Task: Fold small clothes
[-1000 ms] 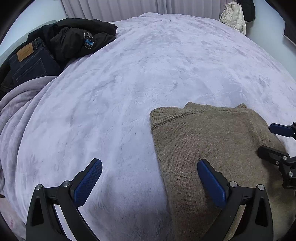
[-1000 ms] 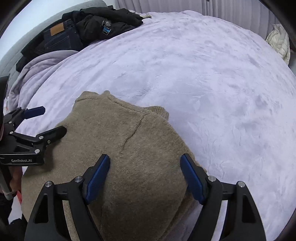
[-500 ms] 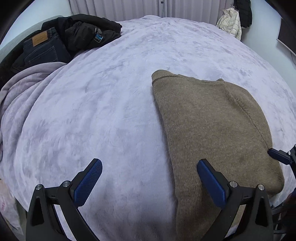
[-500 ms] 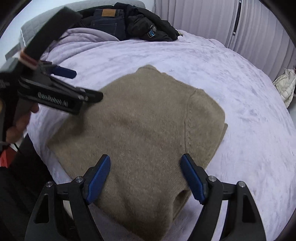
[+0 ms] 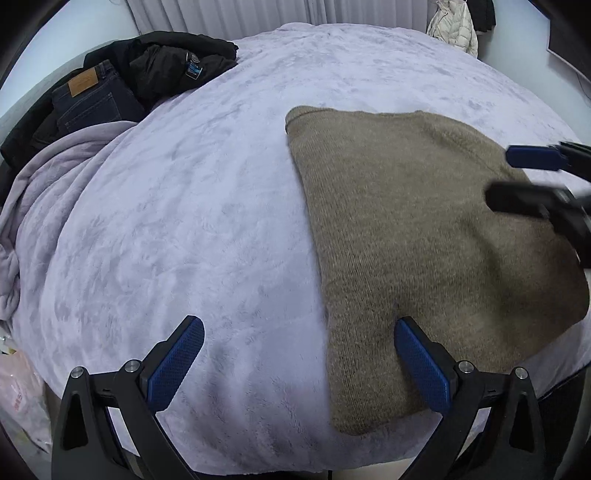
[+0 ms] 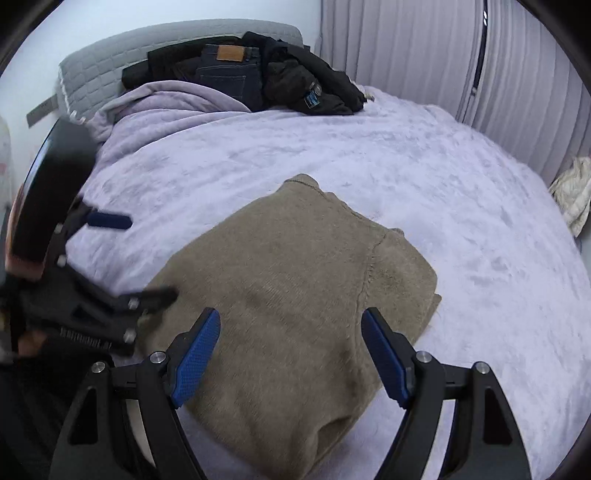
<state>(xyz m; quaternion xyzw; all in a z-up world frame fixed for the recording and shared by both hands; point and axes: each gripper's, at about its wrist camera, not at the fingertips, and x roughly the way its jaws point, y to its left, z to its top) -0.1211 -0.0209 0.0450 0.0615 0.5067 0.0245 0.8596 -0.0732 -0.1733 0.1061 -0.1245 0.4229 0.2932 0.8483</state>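
Observation:
A folded tan knit sweater (image 5: 417, 236) lies flat on the lilac bedspread (image 5: 192, 221) near the bed's front edge; it also shows in the right wrist view (image 6: 295, 295). My left gripper (image 5: 303, 365) is open and empty, raised above the bed, its right finger over the sweater's left edge. My right gripper (image 6: 291, 354) is open and empty, hovering above the sweater's near part. Each gripper shows in the other's view, the right one (image 5: 517, 177) at the sweater's right side and the left one (image 6: 144, 258) at its left side.
Dark jeans (image 5: 88, 96) and a black jacket (image 5: 173, 62) are piled at the bed's far left by the grey headboard (image 6: 96, 81). A bunched lilac blanket (image 5: 33, 206) lies at the left. A white puffer coat (image 5: 454, 26) hangs by the curtains (image 6: 406, 48).
Both grippers have lifted up and back from the sweater, so more of the bed shows. The sweater stays folded and still. Both stay open.

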